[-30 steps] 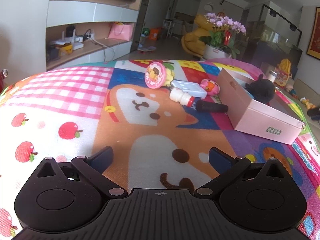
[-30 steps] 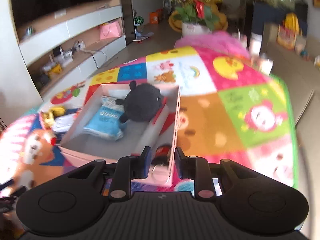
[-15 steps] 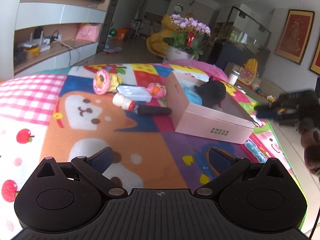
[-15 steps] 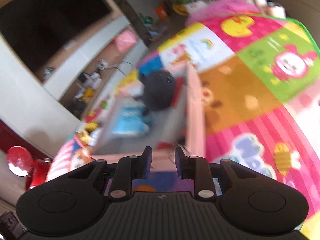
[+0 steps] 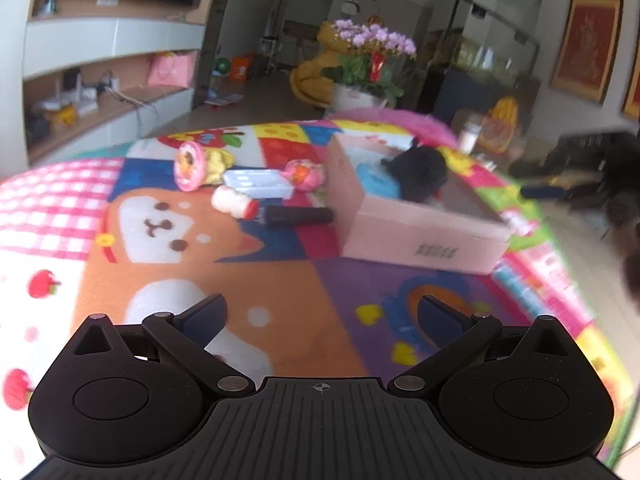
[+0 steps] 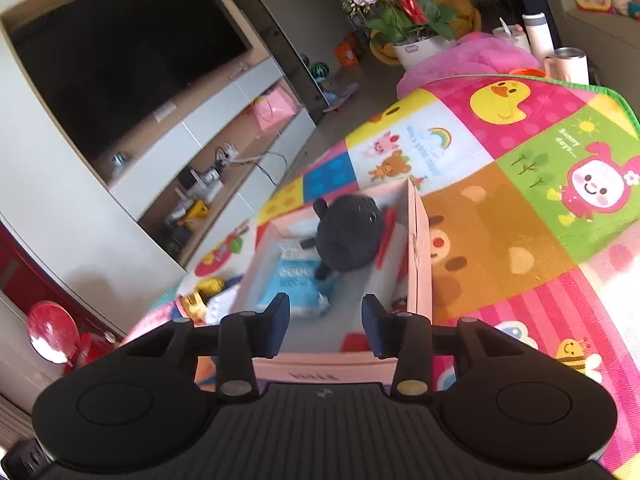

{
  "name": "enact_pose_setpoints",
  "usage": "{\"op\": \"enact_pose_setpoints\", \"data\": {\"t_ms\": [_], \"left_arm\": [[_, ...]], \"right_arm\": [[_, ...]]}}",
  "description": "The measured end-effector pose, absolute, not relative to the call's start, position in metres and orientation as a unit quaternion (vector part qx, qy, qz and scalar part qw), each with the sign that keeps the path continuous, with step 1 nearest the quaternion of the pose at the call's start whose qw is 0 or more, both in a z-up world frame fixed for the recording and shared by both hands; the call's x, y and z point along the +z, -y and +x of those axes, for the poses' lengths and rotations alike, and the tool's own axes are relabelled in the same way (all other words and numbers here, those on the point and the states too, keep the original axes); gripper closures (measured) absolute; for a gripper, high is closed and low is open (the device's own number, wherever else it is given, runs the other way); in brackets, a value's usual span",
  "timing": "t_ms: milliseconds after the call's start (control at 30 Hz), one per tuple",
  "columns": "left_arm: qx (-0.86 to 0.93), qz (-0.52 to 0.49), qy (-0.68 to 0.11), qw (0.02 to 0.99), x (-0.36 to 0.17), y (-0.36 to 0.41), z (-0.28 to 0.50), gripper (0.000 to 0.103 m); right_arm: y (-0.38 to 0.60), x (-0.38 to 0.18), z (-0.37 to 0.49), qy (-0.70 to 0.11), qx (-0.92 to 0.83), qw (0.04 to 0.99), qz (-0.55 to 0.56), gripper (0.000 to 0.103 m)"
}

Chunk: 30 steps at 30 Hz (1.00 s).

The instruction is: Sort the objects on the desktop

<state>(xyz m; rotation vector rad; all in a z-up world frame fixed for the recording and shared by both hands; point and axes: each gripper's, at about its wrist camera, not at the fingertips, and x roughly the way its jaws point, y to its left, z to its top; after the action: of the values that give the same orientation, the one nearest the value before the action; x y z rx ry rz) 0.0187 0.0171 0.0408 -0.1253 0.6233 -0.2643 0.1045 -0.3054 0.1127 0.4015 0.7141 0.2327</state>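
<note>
A pink cardboard box (image 5: pixel 416 236) sits on the patterned play mat (image 5: pixel 200 276). It holds a black plush toy (image 5: pixel 420 174) and a blue packet (image 5: pixel 374 182). Left of the box lie a black cylinder (image 5: pixel 298 215), a white bottle with a red cap (image 5: pixel 234 202), a white tray (image 5: pixel 258 182), a pink round toy (image 5: pixel 188 164) and a pink figure (image 5: pixel 304 172). My left gripper (image 5: pixel 320 314) is open and empty above the mat. My right gripper (image 6: pixel 324 318) is open above the box (image 6: pixel 418 240), over the plush (image 6: pixel 348 238), the packet (image 6: pixel 296 280) and a small red item (image 6: pixel 354 342).
A TV cabinet with shelves (image 5: pixel 104 80) stands at the far left. A flower pot (image 5: pixel 368 76) stands behind the mat. A pink blanket and cups (image 6: pixel 560 60) lie at the mat's far right edge. The mat's green edge (image 6: pixel 624 100) runs on the right.
My right gripper has opened and the small red item it held now lies in the box. The left gripper's view swung right toward the box and stayed open.
</note>
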Motion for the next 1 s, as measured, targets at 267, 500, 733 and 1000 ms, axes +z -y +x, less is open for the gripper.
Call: {"op": "enact_pose_setpoints", "data": {"t_ms": [267,500,733,1000], "left_arm": [[-0.047,-0.045,-0.306,0.950,0.028,-0.051,0.024,0.000],[-0.025,-0.107,-0.283,0.953,0.021,-0.090,0.022,0.000],[-0.043,-0.139,-0.263,0.954,0.018,-0.099,0.019,0.000],[-0.050,-0.134,-0.253,0.957,0.021,-0.096,0.015,0.000]], "right_arm": [[0.188,0.134,0.157,-0.369,0.174,0.910,0.070,0.057],[0.072,0.103,0.265,-0.412,0.140,0.899,-0.048,0.067],[0.021,0.046,0.327,-0.448,0.056,0.877,-0.162,0.093],[0.019,0.042,0.290,-0.513,0.155,0.830,-0.157,0.094]]}}
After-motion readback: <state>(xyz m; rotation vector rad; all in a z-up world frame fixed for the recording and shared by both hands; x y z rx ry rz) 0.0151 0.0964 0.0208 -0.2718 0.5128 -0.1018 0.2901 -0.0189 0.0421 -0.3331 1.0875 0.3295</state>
